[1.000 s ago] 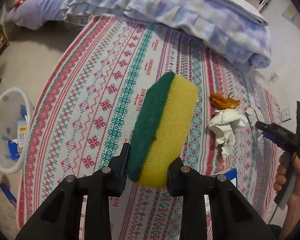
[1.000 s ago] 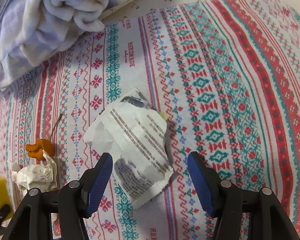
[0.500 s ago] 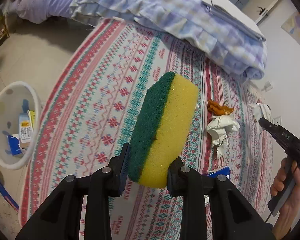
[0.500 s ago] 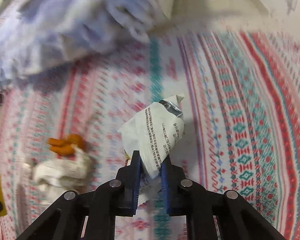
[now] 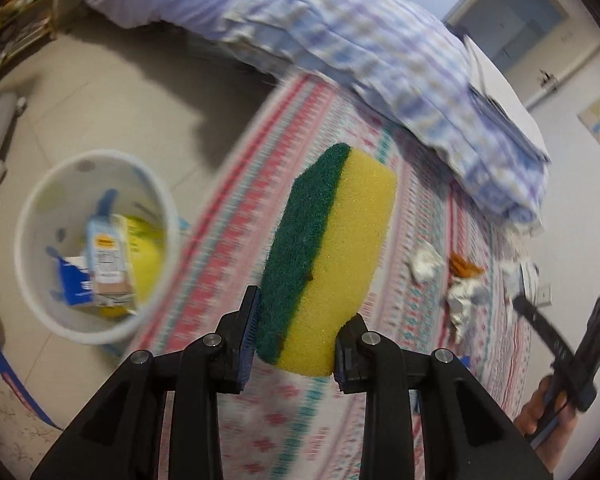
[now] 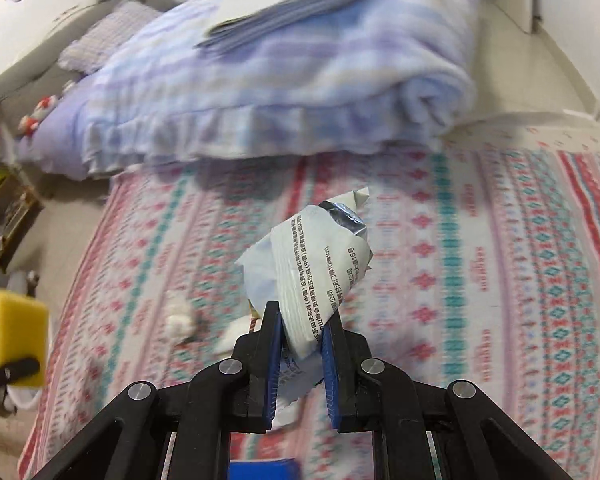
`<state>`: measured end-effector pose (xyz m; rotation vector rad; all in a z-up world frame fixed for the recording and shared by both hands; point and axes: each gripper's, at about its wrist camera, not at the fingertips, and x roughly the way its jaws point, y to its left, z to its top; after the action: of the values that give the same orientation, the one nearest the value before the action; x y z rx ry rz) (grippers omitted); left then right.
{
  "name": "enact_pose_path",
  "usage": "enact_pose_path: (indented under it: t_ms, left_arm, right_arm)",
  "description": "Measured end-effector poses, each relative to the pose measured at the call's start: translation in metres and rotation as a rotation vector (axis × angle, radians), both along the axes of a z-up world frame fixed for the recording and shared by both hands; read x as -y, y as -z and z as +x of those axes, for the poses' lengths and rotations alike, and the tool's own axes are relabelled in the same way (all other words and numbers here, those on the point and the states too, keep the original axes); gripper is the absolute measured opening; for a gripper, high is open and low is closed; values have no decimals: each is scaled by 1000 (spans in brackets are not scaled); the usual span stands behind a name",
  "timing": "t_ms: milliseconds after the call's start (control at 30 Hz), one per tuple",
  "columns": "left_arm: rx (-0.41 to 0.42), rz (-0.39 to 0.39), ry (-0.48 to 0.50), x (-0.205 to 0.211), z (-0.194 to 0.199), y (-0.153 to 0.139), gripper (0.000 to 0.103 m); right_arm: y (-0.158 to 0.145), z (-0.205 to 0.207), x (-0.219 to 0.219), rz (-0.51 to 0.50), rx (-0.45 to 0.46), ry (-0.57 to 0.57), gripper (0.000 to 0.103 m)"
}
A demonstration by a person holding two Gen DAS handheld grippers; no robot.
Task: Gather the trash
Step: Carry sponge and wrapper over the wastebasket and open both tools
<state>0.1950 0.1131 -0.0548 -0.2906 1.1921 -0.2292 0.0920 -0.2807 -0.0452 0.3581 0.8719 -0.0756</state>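
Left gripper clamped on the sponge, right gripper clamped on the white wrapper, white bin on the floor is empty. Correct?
Not quite: the white bin isn't empty. The left wrist view shows cartons and yellow packaging inside it. The rest holds: left gripper is clamped on the sponge, right gripper on the white wrapper.

Two grippers (image 5: 294, 336) (image 6: 300, 344) are counted, one sponge (image 5: 332, 248), one wrapper (image 6: 316, 276), one bin (image 5: 96, 248) in which several packages are seen, at least two crumpled tissues (image 5: 424, 262), one orange scrap (image 5: 464, 268), one patterned blanket (image 6: 500, 260) and one folded quilt (image 6: 284, 64).
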Motion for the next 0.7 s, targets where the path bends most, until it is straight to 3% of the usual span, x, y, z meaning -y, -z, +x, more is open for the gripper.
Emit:
enact_pose_path:
  t_ms: [200, 333, 433, 567, 700]
  left_arm:
    - [-44, -126, -143, -83, 0, -1, 33]
    - [-19, -111, -215, -121, 1, -7, 33]
    - [-44, -101, -256, -141, 4, 1, 33]
    - [-112, -168, -290, -157, 10, 20, 33]
    - [-122, -189, -309, -166, 13, 25, 34]
  right_arm:
    - [6, 1, -43, -13, 0, -98, 16]
    - [12, 2, -73, -17, -15, -154, 16]
    - [10, 4, -102, -28, -5, -209, 16]
    - [8, 11, -147, -6, 11, -286, 16]
    - [14, 23, -199, 17, 4, -373, 17]
